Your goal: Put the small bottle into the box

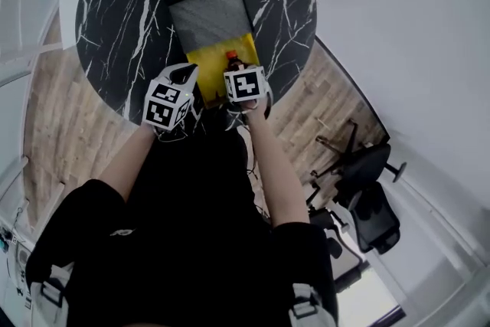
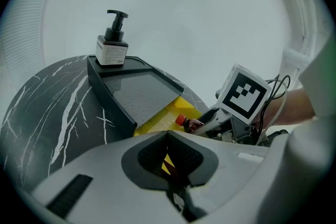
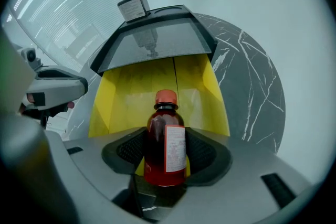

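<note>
While the right claw (image 3: pixel 167 145) clamped the small orange-capped amber bottle (image 3: pixel 164 131) over the open yellow box (image 3: pixel 118 89) on the marbled black counter (image 3: pixel 249 86) (left claw (image 2: pixel 169 159) nearly closed, empty), lowering it inside and letting go seemingly came next.

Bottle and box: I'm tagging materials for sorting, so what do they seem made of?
Bottle: likely clear glossy plastic, possibly glass. Light glints on its shoulder and dark red liquid shows through. Box: probably matt yellow cardboard, shown by flat folded flaps with a centre seam and no shine.
</note>
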The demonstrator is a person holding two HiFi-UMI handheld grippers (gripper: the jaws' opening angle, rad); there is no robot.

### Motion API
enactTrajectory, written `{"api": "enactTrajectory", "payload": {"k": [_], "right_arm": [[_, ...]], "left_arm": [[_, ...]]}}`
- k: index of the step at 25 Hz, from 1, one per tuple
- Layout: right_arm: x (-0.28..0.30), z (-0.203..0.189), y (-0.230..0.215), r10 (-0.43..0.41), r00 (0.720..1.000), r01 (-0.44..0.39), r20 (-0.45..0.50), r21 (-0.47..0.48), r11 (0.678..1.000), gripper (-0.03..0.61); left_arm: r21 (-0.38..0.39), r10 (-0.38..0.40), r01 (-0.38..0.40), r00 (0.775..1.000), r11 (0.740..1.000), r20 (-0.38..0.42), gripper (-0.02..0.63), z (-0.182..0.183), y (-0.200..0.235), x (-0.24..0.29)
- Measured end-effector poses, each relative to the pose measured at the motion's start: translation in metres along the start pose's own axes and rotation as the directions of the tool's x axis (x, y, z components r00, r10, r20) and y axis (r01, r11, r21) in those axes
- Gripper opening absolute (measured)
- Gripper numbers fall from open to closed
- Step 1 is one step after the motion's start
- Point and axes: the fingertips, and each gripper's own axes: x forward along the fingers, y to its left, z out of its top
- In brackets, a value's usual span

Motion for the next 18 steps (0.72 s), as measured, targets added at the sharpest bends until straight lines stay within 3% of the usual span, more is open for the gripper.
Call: {"api": "enactTrajectory", "payload": {"k": [6,9,13,18], "right_arm": [[-0.003,-0.005,-0.014,-0.126,0.991,0.122,-0.050,-0.085,0.989,0.215],[-0.006,-0.006,-0.011,-0.119,0.992,0.116,-0.033,-0.092,0.989,0.220],[-0.016,-0.004,0.012,-0.010,0.999,0.012,0.050,-0.024,1.000,0.247],[-0.045,0.007,0.003,-0.054,0.978,0.063,0.202,-0.041,0.997,0.247]], "left_arm": [[0.011,0.010,-0.010,1.000,1.000,0.008,0.000,-0.003,0.000,-0.009],[0.017,0.011,-0.011,1.000,1.000,0.014,0.000,-0.004,-0.003,-0.012],[0.040,0.001,-0.002,1.000,0.999,0.022,0.000,-0.005,-0.008,-0.016],[0.072,0.012,-0.014,0.999,0.997,0.031,0.000,-0.005,-0.017,-0.025]]}}
